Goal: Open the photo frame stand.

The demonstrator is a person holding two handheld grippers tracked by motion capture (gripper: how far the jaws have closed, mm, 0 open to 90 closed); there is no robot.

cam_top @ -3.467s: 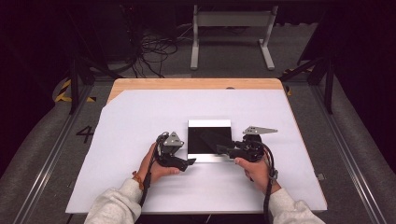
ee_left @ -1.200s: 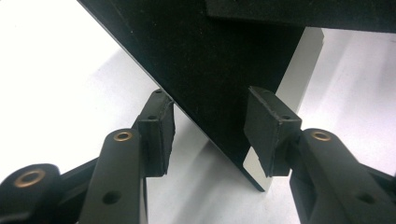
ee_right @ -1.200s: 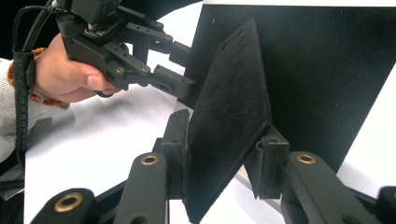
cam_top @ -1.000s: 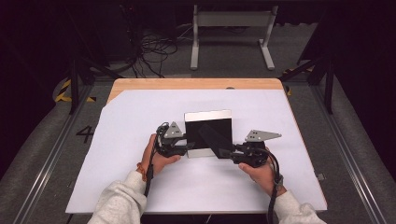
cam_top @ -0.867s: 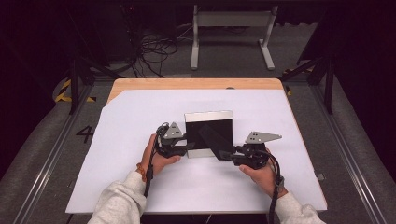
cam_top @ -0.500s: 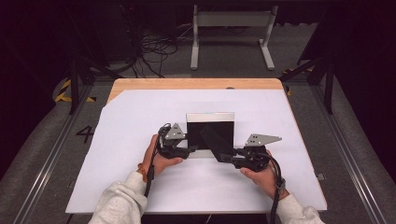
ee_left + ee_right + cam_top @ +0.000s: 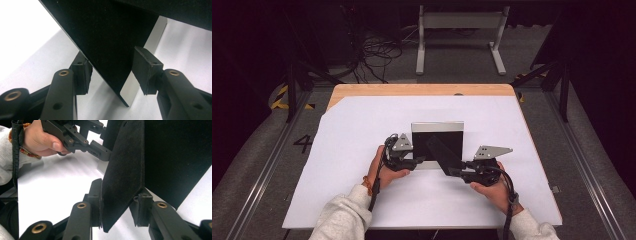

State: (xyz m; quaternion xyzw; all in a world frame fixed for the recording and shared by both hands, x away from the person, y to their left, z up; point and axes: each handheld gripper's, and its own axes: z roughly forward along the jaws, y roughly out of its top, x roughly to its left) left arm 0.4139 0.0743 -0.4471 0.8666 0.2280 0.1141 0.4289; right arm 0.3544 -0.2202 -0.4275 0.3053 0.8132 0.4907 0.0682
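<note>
Two grippers at black frame (image 7: 438, 145): right jaws pinch its stand, left jaws closing, spread

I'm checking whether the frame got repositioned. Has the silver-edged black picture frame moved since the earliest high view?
Yes. The silver-edged black picture frame has shifted slightly up the white table cover, toward the wooden table edge, and its black stand flap now swings out.

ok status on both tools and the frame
Right tool clamped on black stand flap. Left tool straddling frame corner, jaws just closing. Nothing in the way.
</note>
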